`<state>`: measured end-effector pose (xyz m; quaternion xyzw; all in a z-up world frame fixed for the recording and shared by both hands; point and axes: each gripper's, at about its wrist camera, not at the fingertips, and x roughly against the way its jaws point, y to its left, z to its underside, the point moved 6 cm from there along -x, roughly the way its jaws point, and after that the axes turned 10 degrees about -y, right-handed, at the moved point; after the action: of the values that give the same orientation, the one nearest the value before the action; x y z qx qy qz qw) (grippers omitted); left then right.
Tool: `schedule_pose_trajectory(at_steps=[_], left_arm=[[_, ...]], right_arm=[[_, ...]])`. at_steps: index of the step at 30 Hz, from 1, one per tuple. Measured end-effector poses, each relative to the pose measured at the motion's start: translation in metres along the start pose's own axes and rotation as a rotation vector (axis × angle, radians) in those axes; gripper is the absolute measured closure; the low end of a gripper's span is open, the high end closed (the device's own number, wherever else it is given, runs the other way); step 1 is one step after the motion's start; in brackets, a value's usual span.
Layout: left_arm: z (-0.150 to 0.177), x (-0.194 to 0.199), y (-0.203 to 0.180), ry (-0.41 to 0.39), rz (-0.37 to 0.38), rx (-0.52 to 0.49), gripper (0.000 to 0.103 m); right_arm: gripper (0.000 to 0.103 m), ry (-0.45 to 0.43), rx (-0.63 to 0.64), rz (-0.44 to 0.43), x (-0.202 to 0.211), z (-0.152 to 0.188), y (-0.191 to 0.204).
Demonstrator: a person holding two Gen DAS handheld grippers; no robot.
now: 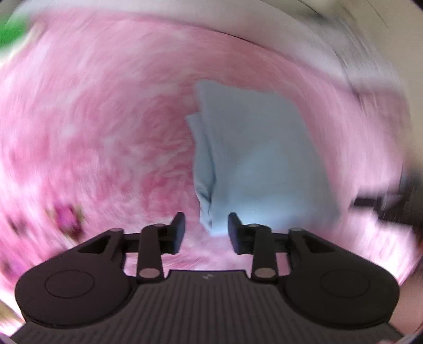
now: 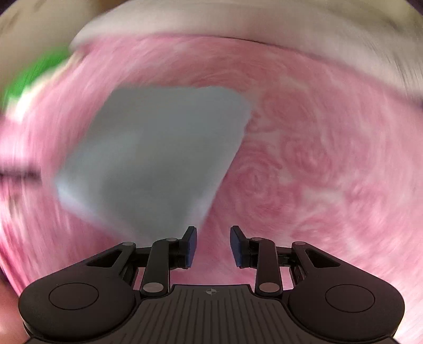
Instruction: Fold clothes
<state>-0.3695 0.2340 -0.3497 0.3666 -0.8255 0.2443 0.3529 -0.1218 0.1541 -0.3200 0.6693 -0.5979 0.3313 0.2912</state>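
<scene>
A folded pale blue garment (image 1: pixel 253 158) lies on a pink rose-patterned cover (image 1: pixel 105 132). In the left wrist view my left gripper (image 1: pixel 206 232) hangs above the garment's near corner, jaws apart, nothing pinched between them. In the right wrist view the same garment (image 2: pixel 158 153) sits ahead and to the left, on the pink cover (image 2: pixel 304 164). My right gripper (image 2: pixel 212 246) is open over bare cover just right of the garment's near corner, with nothing between its blue pads (image 2: pixel 191 247). Both views are smeared by motion.
A green item (image 2: pixel 34 76) lies at the far left edge of the cover, seen also as a green item (image 1: pixel 10 34) in the left view. A dark shape (image 1: pixel 383 206), blurred, sits at the right. A white edge (image 2: pixel 185 23) borders the cover at the back.
</scene>
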Motion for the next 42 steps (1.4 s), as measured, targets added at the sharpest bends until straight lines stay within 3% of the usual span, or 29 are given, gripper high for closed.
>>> schedule_pose_trajectory(at_steps=[4, 8, 13, 19, 23, 24, 26, 32, 35, 38, 42], left_arm=[[0.013, -0.015, -0.041, 0.019, 0.006, -0.41, 0.066], [0.022, -0.031, -0.062, -0.02, -0.052, -0.73, 0.066], [0.039, -0.046, -0.071, -0.064, -0.112, -1.033, 0.066], [0.062, -0.054, -0.076, -0.13, -0.087, -1.304, 0.067], [0.072, -0.053, -0.075, -0.161, -0.082, -1.381, 0.074], [0.073, -0.054, -0.074, -0.165, -0.082, -1.385, 0.082], [0.072, -0.055, -0.072, -0.169, -0.082, -1.392, 0.085], [0.071, -0.058, -0.071, -0.168, -0.056, -1.4, 0.084], [0.063, -0.058, -0.069, -0.148, -0.025, -1.347, 0.095], [0.055, -0.056, -0.068, -0.133, 0.0, -1.305, 0.099], [0.063, -0.059, -0.07, -0.105, -0.002, -1.347, 0.099]], right_arm=[[0.071, 0.015, 0.364, -0.008, 0.004, 0.031, 0.042], [0.071, -0.016, 0.556, 0.018, -0.005, 0.041, 0.073], [0.071, -0.068, 0.684, 0.084, -0.021, 0.046, 0.086], [0.071, -0.088, 0.817, 0.12, -0.035, 0.057, 0.087], [0.071, -0.119, 0.876, 0.132, -0.034, 0.058, 0.088], [0.071, -0.126, 0.889, 0.136, -0.034, 0.059, 0.089], [0.071, -0.14, 0.91, 0.142, -0.033, 0.06, 0.091], [0.071, -0.137, 0.919, 0.14, -0.032, 0.06, 0.092], [0.072, -0.13, 0.906, 0.138, -0.037, 0.058, 0.092], [0.086, -0.126, 0.876, 0.137, -0.037, 0.052, 0.09], [0.089, -0.145, 0.955, 0.147, -0.03, 0.054, 0.091]])
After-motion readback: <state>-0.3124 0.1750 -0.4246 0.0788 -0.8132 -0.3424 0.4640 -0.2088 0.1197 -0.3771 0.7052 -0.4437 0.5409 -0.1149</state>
